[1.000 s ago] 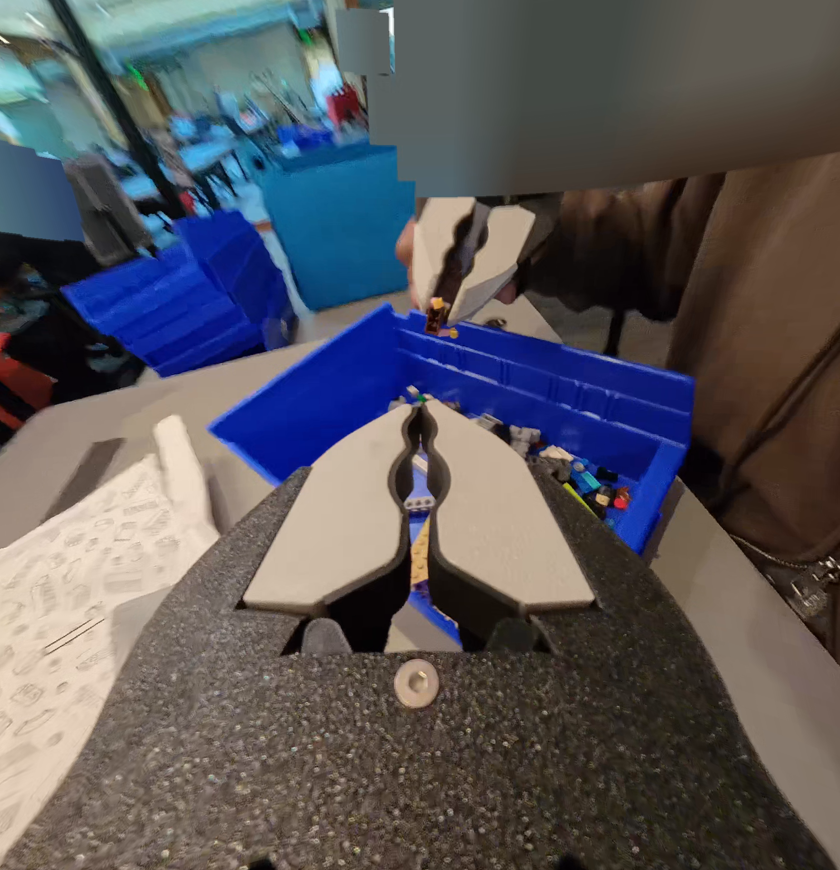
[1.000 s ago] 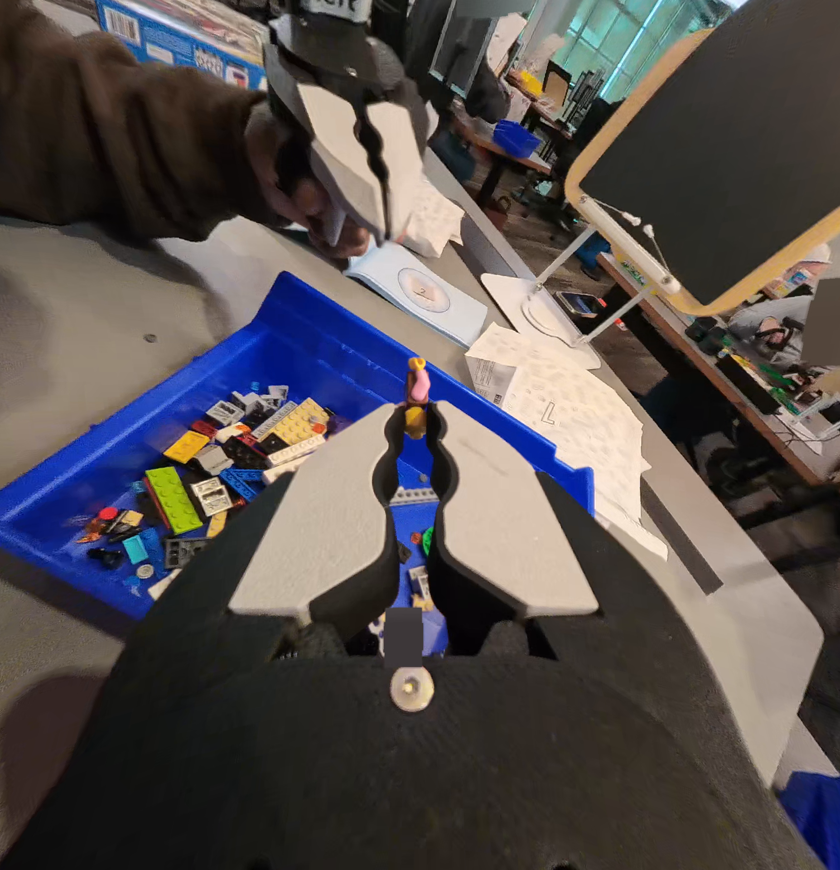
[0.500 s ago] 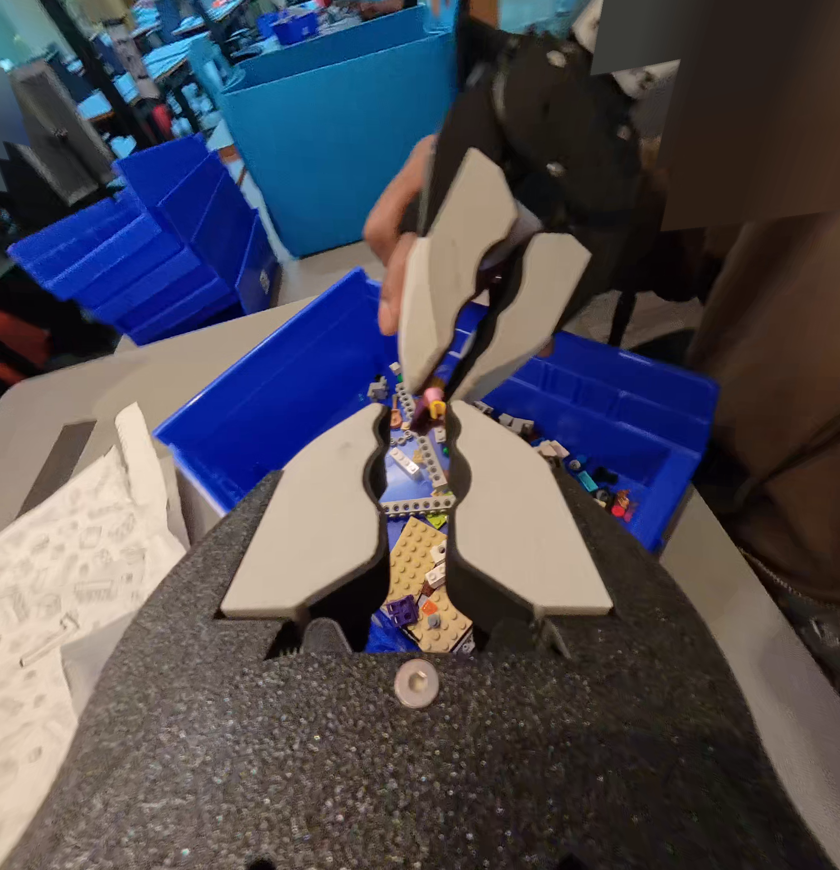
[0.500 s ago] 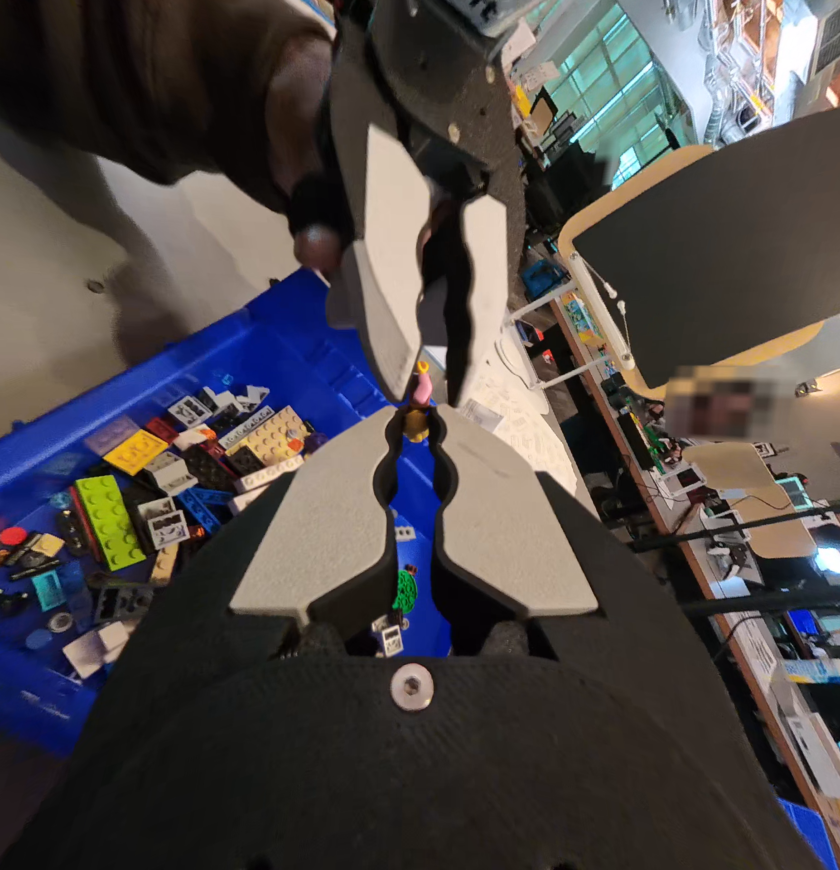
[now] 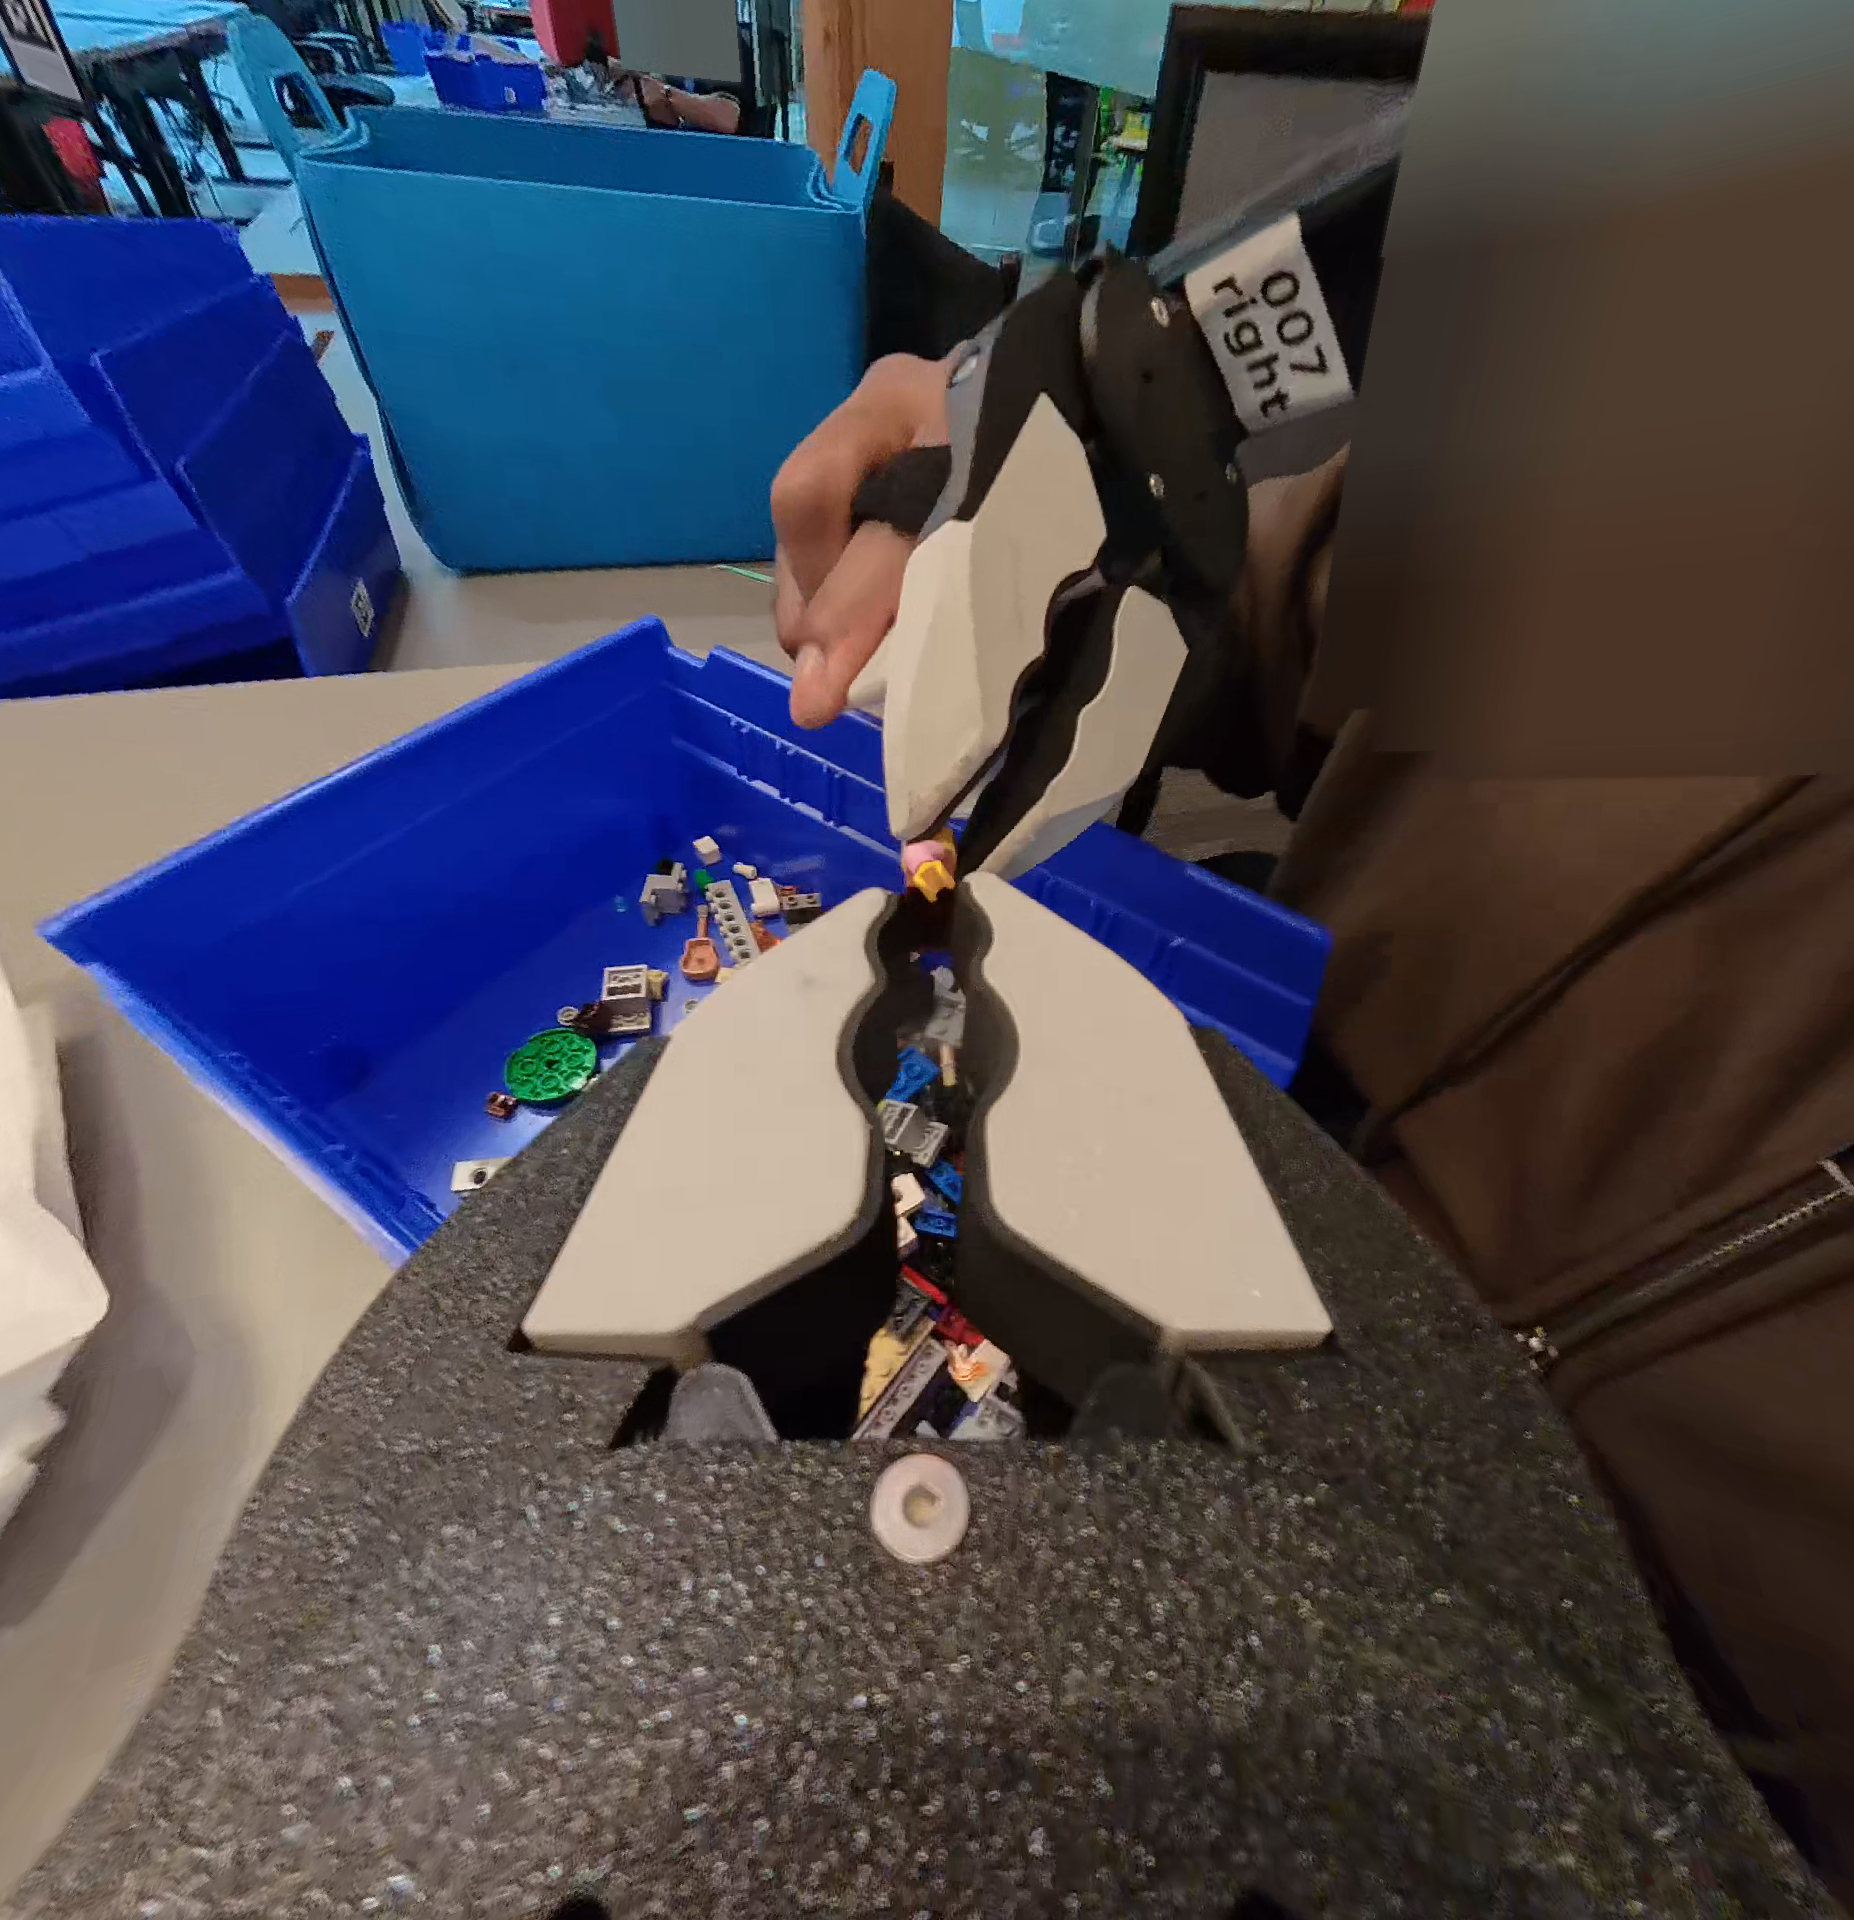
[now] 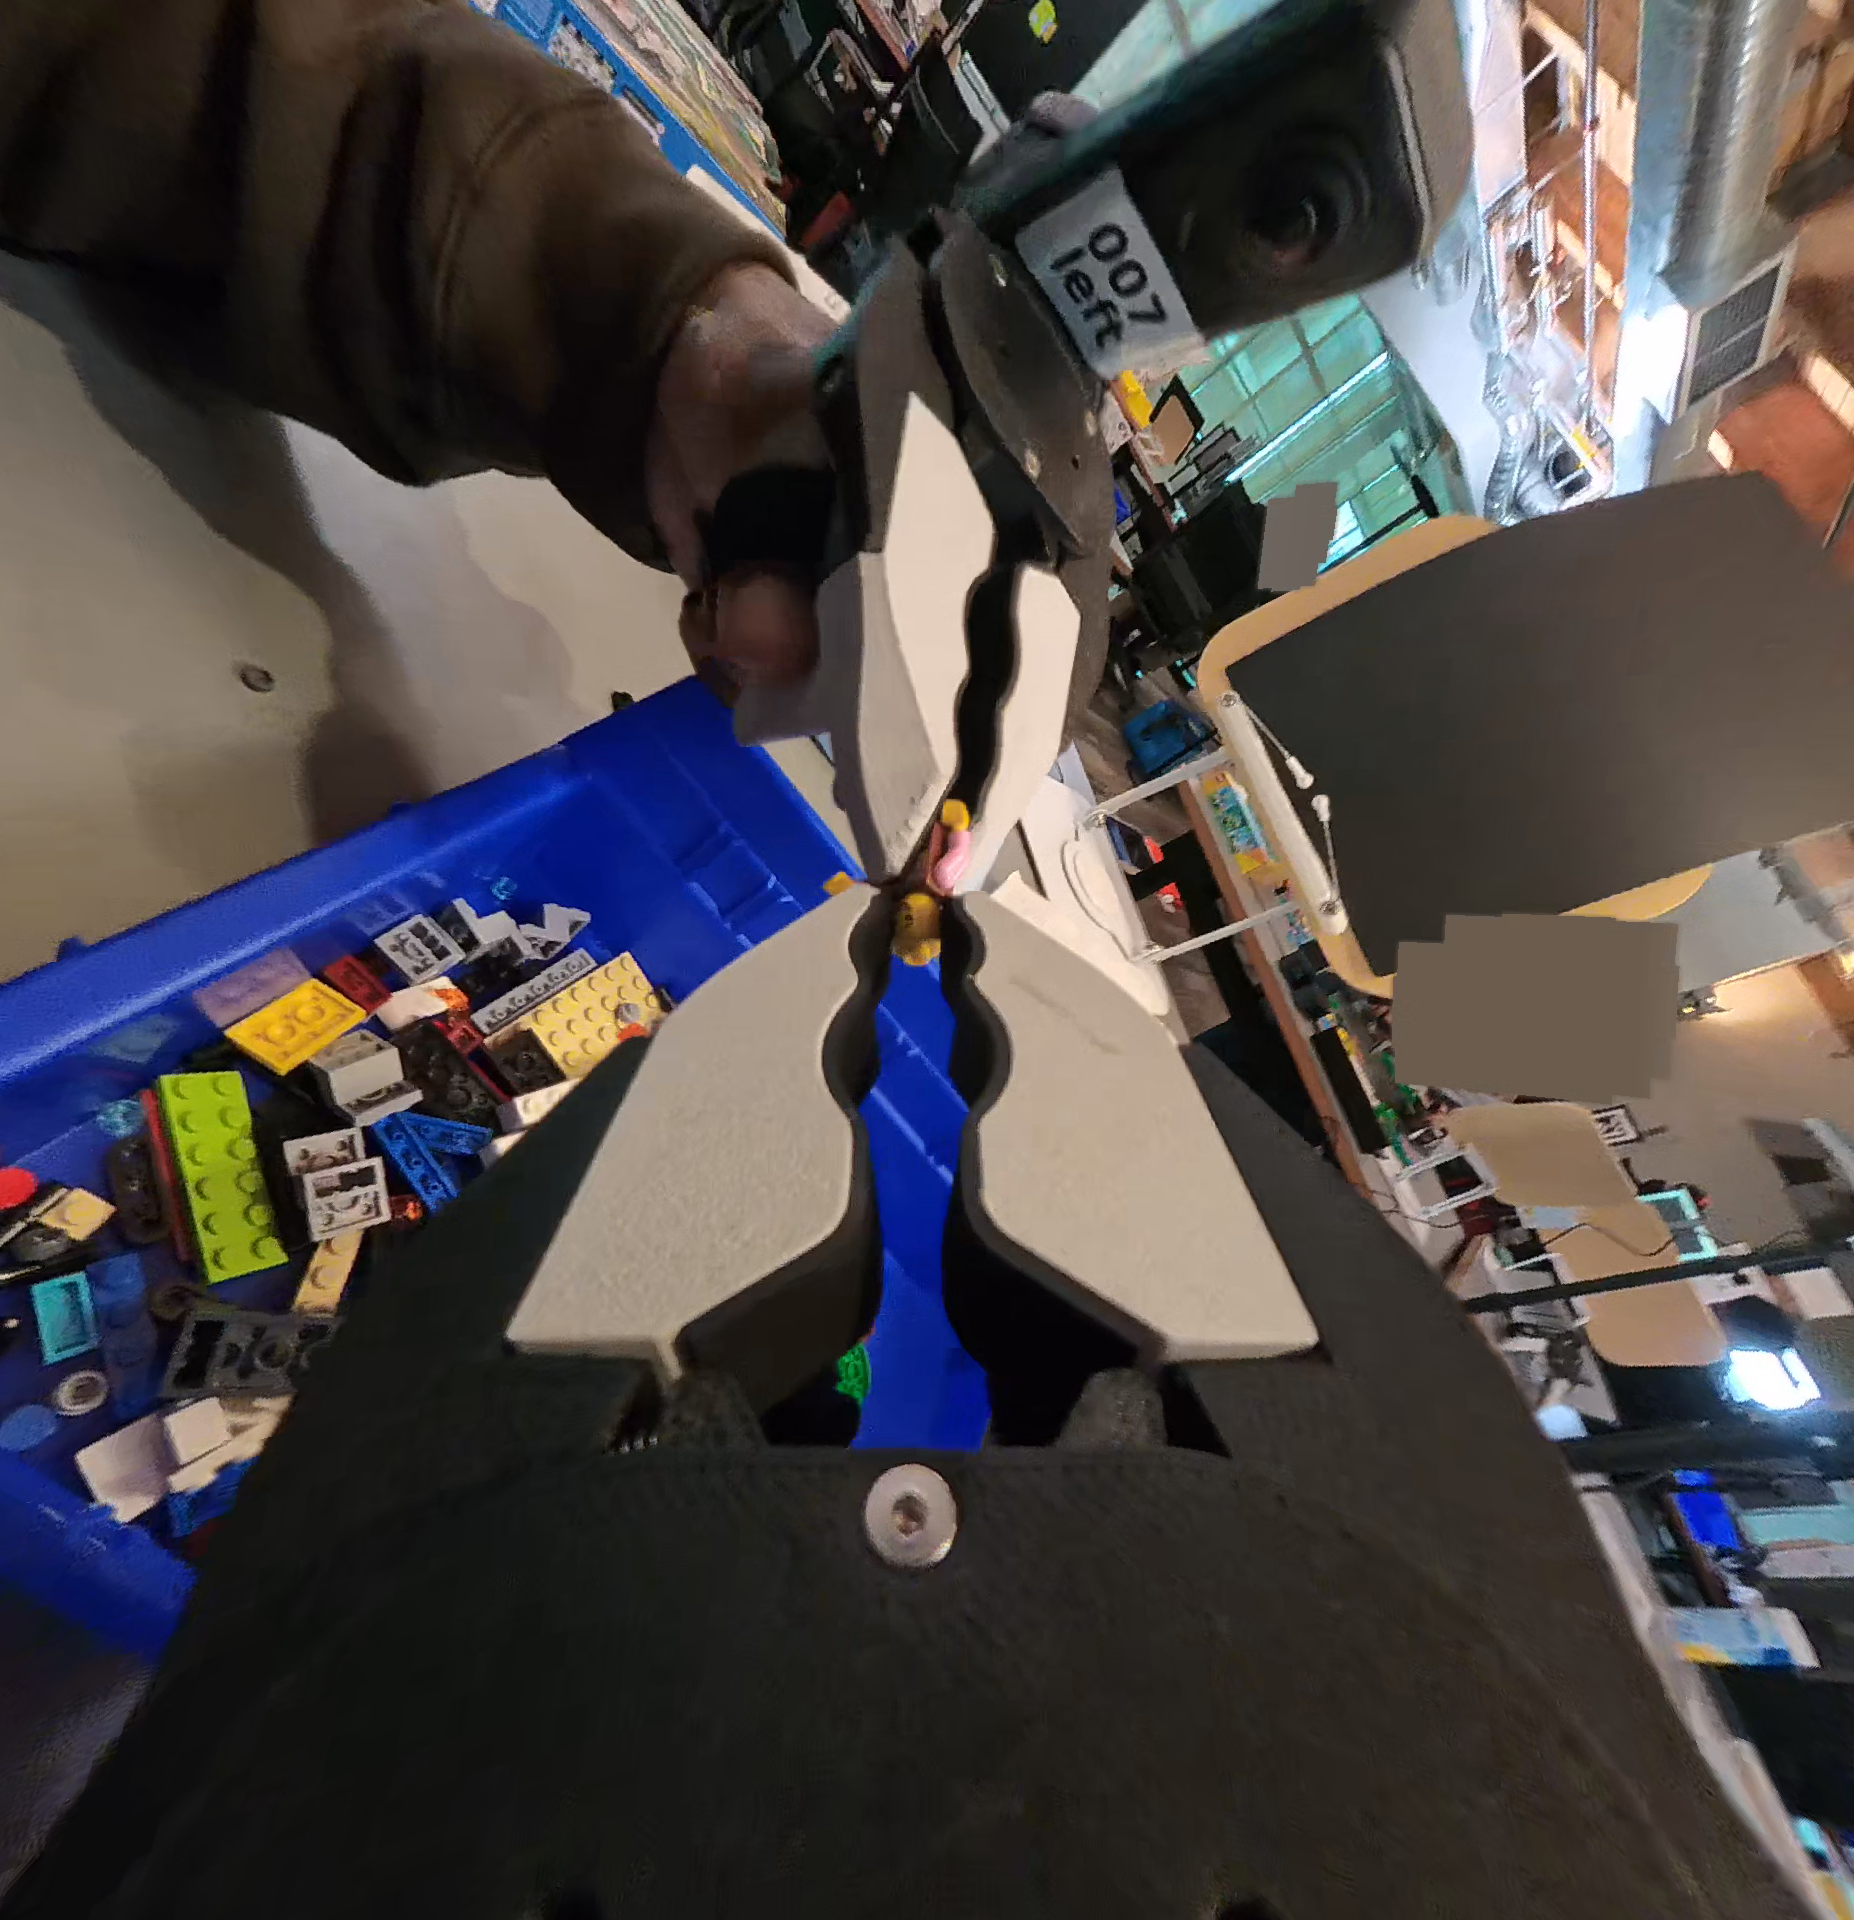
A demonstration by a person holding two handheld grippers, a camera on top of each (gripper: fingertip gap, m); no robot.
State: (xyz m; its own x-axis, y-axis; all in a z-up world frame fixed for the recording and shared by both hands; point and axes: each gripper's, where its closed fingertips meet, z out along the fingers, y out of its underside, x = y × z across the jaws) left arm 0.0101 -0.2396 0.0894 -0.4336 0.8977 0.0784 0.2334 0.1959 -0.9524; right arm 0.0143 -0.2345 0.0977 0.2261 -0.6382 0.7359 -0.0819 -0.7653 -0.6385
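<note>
A small toy figure with a yellow head, a pink part and dark parts hangs above a blue bin of loose bricks. My right gripper is shut on its yellow head. My left gripper comes in from above, tip to tip, and is shut on the pink part. In the left wrist view my left gripper has the figure's dark end between its tips. There the pink and yellow parts reach up into the right gripper. The blue bin lies under both.
The bin holds several bricks, among them a lime brick, a yellow plate and a green round plate. A large light-blue tub and stacked blue bins stand behind. White paper lies at the left. A brown jacket is at the right.
The two grippers came together above the bin. My left gripper opened, then closed on the figure's free end. My right gripper has kept its hold on the figure throughout.
</note>
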